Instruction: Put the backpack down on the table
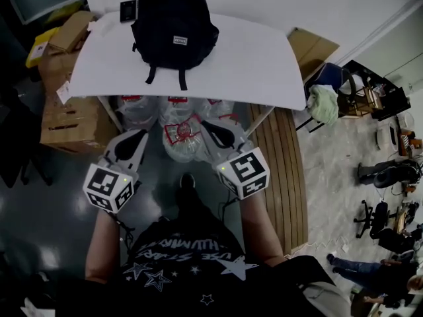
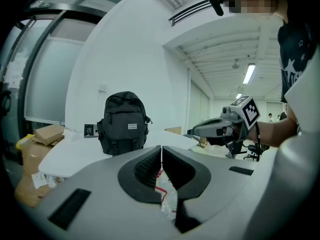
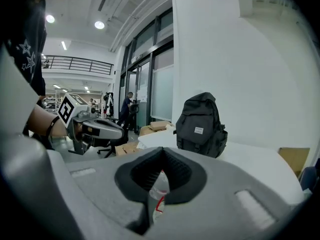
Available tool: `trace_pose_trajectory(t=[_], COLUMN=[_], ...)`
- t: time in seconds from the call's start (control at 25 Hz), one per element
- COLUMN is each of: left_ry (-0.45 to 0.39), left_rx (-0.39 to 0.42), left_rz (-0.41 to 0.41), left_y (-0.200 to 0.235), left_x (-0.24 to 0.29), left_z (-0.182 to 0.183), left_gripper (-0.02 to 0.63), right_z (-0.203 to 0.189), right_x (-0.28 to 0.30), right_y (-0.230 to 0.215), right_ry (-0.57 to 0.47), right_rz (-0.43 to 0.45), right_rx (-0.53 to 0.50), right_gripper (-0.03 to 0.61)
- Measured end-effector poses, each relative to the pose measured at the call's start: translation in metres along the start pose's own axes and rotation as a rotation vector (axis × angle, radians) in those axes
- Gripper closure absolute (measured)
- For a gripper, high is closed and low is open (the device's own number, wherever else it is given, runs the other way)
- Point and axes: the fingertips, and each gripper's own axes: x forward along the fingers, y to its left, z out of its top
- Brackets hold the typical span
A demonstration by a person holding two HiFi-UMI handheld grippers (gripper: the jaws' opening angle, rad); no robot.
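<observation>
The black backpack (image 1: 173, 25) stands upright at the far side of the white table (image 1: 251, 65), its straps hanging toward me. Neither gripper touches it. My left gripper (image 1: 137, 136) and right gripper (image 1: 211, 131) are side by side in front of the table's near edge, both shut with nothing between the jaws. The left gripper view has the backpack (image 2: 124, 124) beyond its closed jaws (image 2: 161, 149), with the right gripper (image 2: 194, 132) alongside. In the right gripper view the backpack (image 3: 200, 125) stands ahead of the closed jaws (image 3: 162, 151), and the left gripper (image 3: 119, 133) shows at the left.
A small black device (image 1: 127, 10) lies on the table left of the backpack. Clear bags of bottles (image 1: 178, 121) sit under the table's near edge. Cardboard boxes (image 1: 69, 121) stand at the left, a wooden slatted bench (image 1: 281, 170) at the right, chairs and clutter beyond.
</observation>
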Motion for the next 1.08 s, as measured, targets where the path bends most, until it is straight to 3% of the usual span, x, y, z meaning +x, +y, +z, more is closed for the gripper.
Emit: trace_pose_trajectory(t=[0.52, 1.08], left_ry=[-0.011, -0.03], left_rx=[0.056, 0.106], left_rz=[-0.039, -0.05], left_y=[-0.052, -0.065], left_x=[-0.07, -0.124], left_z=[-0.009, -0.015], left_gripper=[0.6, 0.6], right_z=[-0.003, 0.001], right_x=[-0.066, -0.093], right_y=[0.073, 0.128], right_ry=[-0.035, -0.058], right_rz=[-0.01, -0.072], right_rx=[-0.01, -0.012], right_gripper=[0.58, 0.578])
